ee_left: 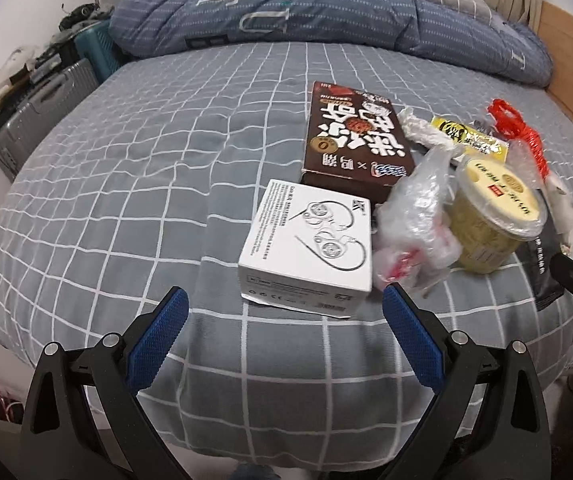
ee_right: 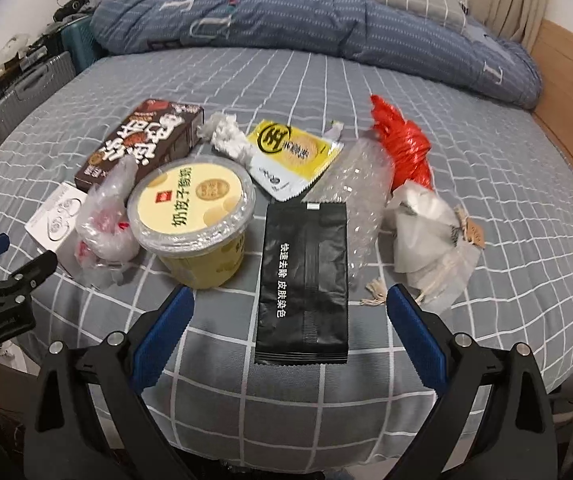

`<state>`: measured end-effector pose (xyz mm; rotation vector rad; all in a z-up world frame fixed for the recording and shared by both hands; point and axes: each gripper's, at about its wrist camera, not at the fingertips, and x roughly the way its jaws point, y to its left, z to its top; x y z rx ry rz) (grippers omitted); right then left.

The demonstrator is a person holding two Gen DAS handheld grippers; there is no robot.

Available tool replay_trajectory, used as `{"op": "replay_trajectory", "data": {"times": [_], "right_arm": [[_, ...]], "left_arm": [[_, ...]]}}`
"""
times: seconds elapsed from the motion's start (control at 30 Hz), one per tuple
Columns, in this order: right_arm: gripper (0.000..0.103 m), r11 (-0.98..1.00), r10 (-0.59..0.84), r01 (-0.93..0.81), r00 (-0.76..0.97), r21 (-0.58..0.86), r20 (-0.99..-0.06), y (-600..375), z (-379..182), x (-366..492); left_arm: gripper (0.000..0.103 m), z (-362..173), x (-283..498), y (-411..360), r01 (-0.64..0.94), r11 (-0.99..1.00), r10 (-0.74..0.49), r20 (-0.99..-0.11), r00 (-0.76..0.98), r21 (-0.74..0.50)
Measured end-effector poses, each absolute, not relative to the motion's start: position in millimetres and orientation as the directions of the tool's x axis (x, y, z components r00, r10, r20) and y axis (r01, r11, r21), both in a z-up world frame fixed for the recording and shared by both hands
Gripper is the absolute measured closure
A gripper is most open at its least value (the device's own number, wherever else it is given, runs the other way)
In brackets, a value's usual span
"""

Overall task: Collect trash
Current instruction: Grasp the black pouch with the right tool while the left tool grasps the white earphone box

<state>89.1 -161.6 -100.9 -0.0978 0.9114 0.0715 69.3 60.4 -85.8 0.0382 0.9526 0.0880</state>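
Trash lies on a grey checked bed [ee_left: 126, 200]. My left gripper [ee_left: 286, 304] is open, just short of a white earphone box [ee_left: 310, 244]. Behind the box lies a brown snack box [ee_left: 356, 140], with a crumpled clear bag [ee_left: 418, 220] and a yellow lidded cup [ee_left: 494, 216] to its right. My right gripper [ee_right: 288, 300] is open around the near end of a black sachet [ee_right: 304, 280]. The yellow cup [ee_right: 194, 216], a yellow packet [ee_right: 294, 156], bubble wrap [ee_right: 362, 188], a red bag [ee_right: 406, 148] and white paper trash [ee_right: 426, 232] surround it.
A rolled blue duvet [ee_left: 306, 12] lies across the far side of the bed. Suitcases [ee_left: 42, 120] and clutter stand off the bed's left edge. A wooden bed frame [ee_right: 566, 92] runs along the right. The left gripper's body [ee_right: 2, 292] shows at the right view's left edge.
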Motion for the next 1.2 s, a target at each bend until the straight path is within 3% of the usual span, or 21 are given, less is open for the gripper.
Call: {"op": "replay_trajectory", "data": {"times": [0.27, 0.53, 0.67, 0.87, 1.0, 1.2], "right_arm": [[0.010, 0.998, 0.032, -0.063, 0.561, -0.004, -0.827, -168.6, -115.2, 104.4], [0.019, 0.998, 0.021, -0.061, 0.510, -0.012, -0.860, -171.1, -131.8, 130.5], [0.022, 0.998, 0.027, -0.059, 0.500, -0.003, -0.866, -172.2, -134.8, 137.5], [0.032, 0.999, 0.021, -0.039, 0.488, 0.002, -0.873, -174.0, -139.2, 144.7], [0.047, 1.000, 0.007, -0.022, 0.472, -0.004, -0.882, -176.5, -144.1, 145.9], [0.051, 1.000, 0.017, -0.017, 0.458, 0.011, -0.889, -181.6, -144.7, 147.9]], "left_arm": [[0.007, -91.0, 81.6, 61.8, -0.045, 0.998, 0.066, -0.824, 0.563, 0.049], [0.018, -100.1, 92.8, 56.8, -0.013, 0.997, 0.067, -0.836, 0.545, 0.071], [0.028, -102.3, 97.9, 60.8, -0.009, 1.000, 0.017, -0.848, 0.530, 0.015], [0.031, -103.5, 100.2, 60.9, -0.004, 1.000, 0.009, -0.846, 0.533, 0.008], [0.032, -102.8, 98.4, 59.3, -0.006, 1.000, 0.013, -0.843, 0.538, 0.012], [0.032, -96.1, 95.0, 63.0, -0.021, 1.000, 0.018, -0.834, 0.552, 0.008]]}}
